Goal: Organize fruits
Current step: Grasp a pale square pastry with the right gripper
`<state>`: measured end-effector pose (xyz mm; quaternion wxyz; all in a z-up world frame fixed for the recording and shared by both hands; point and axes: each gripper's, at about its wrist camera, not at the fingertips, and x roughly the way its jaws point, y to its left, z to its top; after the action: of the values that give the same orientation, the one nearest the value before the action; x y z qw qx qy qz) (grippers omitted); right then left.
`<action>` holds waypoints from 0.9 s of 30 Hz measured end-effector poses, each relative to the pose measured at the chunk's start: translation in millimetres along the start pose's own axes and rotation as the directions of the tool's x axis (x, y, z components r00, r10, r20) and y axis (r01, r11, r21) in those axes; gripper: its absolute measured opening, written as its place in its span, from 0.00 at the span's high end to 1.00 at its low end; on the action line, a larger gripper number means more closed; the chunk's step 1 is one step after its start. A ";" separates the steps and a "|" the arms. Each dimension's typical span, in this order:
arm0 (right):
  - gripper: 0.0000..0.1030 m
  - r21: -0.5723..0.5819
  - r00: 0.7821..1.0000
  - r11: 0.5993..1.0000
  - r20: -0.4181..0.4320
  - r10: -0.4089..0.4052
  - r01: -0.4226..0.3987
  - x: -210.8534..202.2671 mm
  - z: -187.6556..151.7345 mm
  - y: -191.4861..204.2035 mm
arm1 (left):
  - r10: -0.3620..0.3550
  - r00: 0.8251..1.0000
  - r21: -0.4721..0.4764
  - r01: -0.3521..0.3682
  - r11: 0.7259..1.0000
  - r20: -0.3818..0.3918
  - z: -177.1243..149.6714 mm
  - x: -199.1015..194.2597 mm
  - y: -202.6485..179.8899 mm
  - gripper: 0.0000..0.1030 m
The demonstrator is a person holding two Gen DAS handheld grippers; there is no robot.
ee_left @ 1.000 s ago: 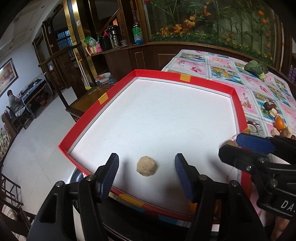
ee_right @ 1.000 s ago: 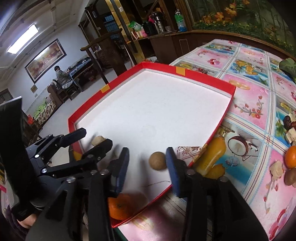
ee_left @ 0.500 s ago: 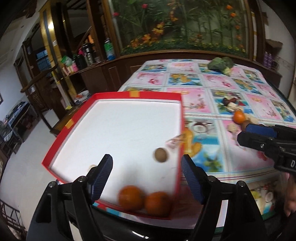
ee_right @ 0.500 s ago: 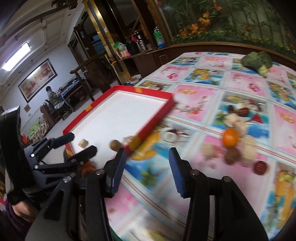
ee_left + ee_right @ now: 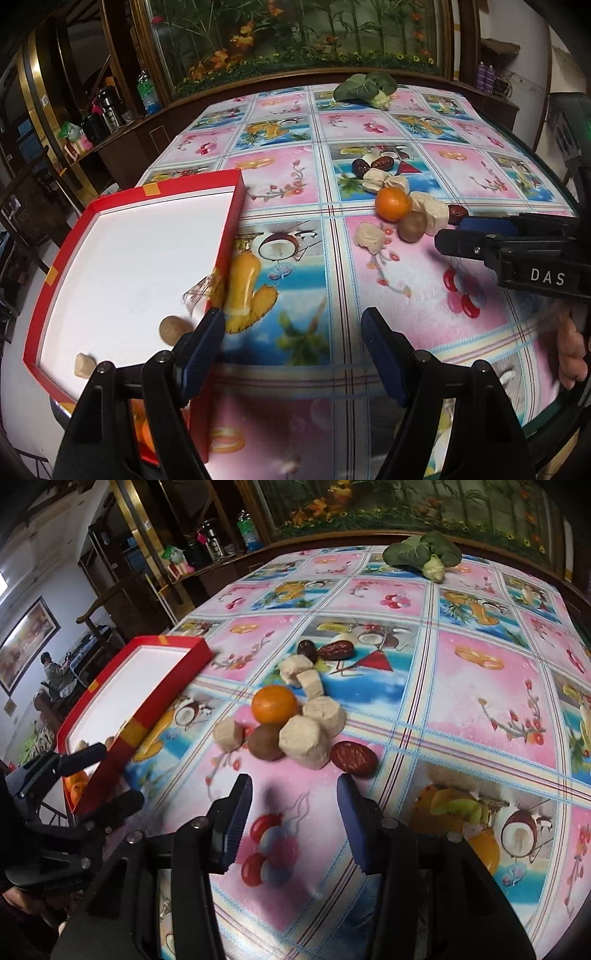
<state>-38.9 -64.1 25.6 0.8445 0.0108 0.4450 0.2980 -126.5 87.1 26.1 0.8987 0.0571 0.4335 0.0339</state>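
A red tray with a white floor [image 5: 236,206] [image 5: 173,686] sits at the table's left. It holds a brown kiwi [image 5: 173,329], a beige chunk [image 5: 84,364] and oranges [image 5: 75,782] at its near edge. A loose pile lies on the cloth: an orange [image 5: 274,704] [image 5: 392,204], a kiwi [image 5: 264,742] [image 5: 412,231], beige chunks [image 5: 303,741] and red dates [image 5: 352,758]. My left gripper [image 5: 293,352] is open and empty beside the tray's near right corner. My right gripper [image 5: 293,814] is open and empty, just short of the pile.
A green leafy vegetable [image 5: 424,555] [image 5: 364,90] lies at the far edge of the table. A fruit-print tablecloth [image 5: 461,709] covers the table. A wooden counter with bottles [image 5: 221,546] stands behind it. The table's near edge is close under both grippers.
Both grippers have swung right, away from the tray, toward the pile on the cloth. The kiwi left by the right gripper stays in the tray. Both remain open.
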 end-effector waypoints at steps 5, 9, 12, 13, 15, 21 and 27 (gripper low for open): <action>0.52 0.003 0.999 0.999 -0.005 -0.044 0.044 9.6 9.5 -3.6 | -0.011 1.000 0.004 0.011 1.000 -0.028 13.1 14.8 -3.3 0.26; 0.54 0.004 0.998 0.998 -0.002 -0.055 0.055 13.7 13.5 -5.9 | -0.033 0.998 0.009 0.033 0.999 -0.049 21.9 24.8 -10.5 0.26; 0.56 -0.013 0.999 0.998 -0.002 -0.054 0.054 16.3 15.3 -3.6 | -0.048 0.997 0.016 0.049 0.999 -0.066 26.8 31.7 -15.9 0.26; 0.62 -0.020 0.999 0.998 -0.003 -0.054 0.054 17.3 15.5 -2.7 | -0.054 0.996 0.015 0.055 0.998 -0.073 28.3 34.2 -17.7 0.26; 0.69 -0.026 0.999 0.999 -0.008 -0.041 0.041 16.8 14.3 -0.9 | -0.060 0.995 0.016 0.062 0.998 -0.081 31.2 38.3 -21.9 0.26; 0.69 0.059 1.000 0.998 0.009 -0.004 0.003 7.4 15.6 -13.9 | -0.089 0.993 0.022 0.091 0.996 -0.078 39.1 47.0 -31.8 0.26; 0.69 0.168 0.999 0.985 0.040 0.019 -0.026 -2.2 17.2 -32.2 | -0.140 0.988 -0.010 0.139 0.990 -0.072 46.4 55.7 -31.2 0.38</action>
<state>-11.0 -87.5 28.5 0.8456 0.0931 0.4520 0.2683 -55.2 58.8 7.5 0.8827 0.0229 0.4687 -0.0259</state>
